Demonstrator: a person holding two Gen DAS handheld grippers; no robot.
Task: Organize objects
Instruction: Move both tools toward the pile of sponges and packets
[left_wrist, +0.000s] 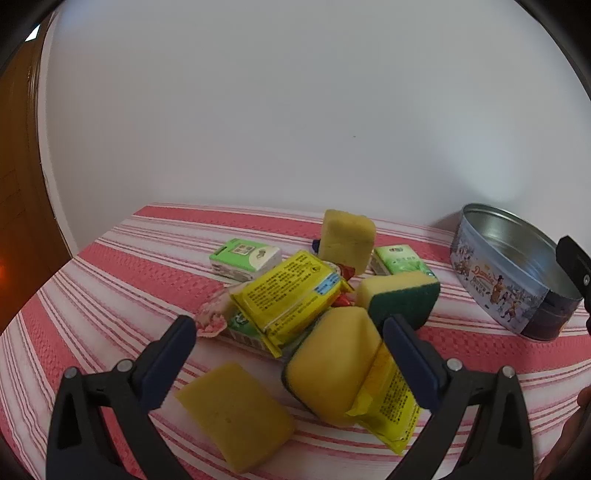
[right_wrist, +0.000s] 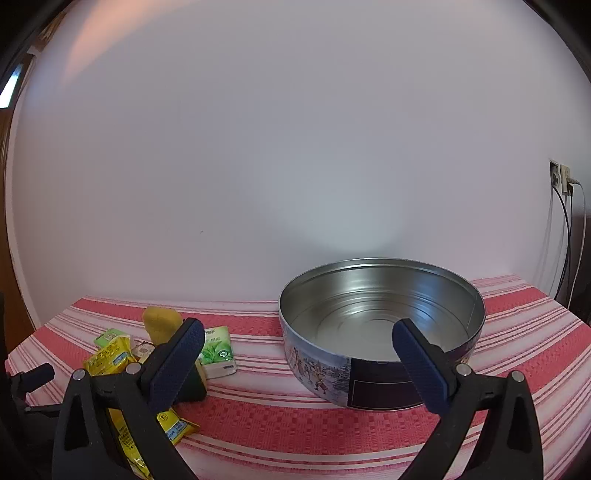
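Left tongs (left_wrist: 288, 332) spread wide, gripping nothing, hovering over heaped sponges (left_wrist: 332, 363), yellow packets (left_wrist: 291, 295) and green tissue packs (left_wrist: 245, 258) on the red-striped table (left_wrist: 110, 266). Right tongs (right_wrist: 297, 336) equally wide, empty, facing an open round tin (right_wrist: 380, 325) standing apart from the heap. Loose yellow sponge (left_wrist: 236, 410) nearest the left tongs. Packet print too small to read; tin lettering illegible; wall socket with cables (right_wrist: 563, 181) far right
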